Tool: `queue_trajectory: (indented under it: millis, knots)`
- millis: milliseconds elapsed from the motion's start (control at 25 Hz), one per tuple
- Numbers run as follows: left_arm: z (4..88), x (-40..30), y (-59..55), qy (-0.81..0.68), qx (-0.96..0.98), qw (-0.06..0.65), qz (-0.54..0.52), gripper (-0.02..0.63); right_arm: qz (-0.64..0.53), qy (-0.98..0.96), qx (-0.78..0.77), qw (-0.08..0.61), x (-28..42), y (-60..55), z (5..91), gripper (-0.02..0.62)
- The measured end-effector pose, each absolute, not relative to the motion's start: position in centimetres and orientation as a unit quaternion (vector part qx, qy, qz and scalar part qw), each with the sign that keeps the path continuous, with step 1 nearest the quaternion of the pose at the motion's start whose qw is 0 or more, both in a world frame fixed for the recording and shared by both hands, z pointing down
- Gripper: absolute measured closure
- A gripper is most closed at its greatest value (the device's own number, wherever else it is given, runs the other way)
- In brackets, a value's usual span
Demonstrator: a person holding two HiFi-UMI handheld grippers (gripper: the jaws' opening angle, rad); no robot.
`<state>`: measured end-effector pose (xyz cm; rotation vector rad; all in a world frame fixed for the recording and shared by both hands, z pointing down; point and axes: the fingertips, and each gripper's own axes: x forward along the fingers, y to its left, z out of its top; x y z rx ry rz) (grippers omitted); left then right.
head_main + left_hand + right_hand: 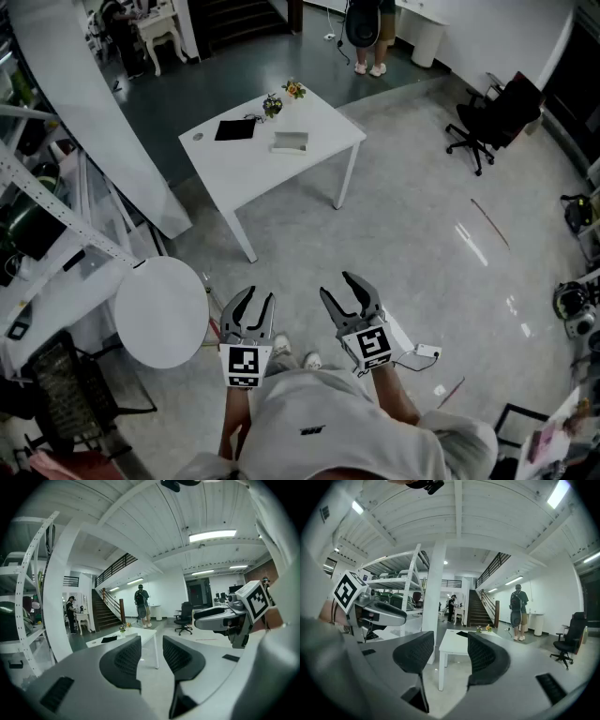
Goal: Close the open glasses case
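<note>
Across the glossy grey floor stands a square white table; its smooth top carries a flat black pad and, just beside it, the pale oblong glasses case. Well apart, left gripper and right gripper hold ribbed dark jaws parted, empty.

White table, dark grey left gripper

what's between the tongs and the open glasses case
In the head view, only bare floor and white table top lie between the left tongs, right tongs and glasses case.
</note>
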<state>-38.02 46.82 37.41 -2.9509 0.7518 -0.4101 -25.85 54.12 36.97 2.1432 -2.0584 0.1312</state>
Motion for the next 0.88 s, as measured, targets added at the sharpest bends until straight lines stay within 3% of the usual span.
queue_trajectory:
  millis: [880]
  knots:
    - [38.7, -32.6, 36.6, 0.192, -0.972, 0.026, -0.131, 0.449, 0.056, -0.674, 0.731, 0.093, -22.8, 43.1, 37.9, 0.365]
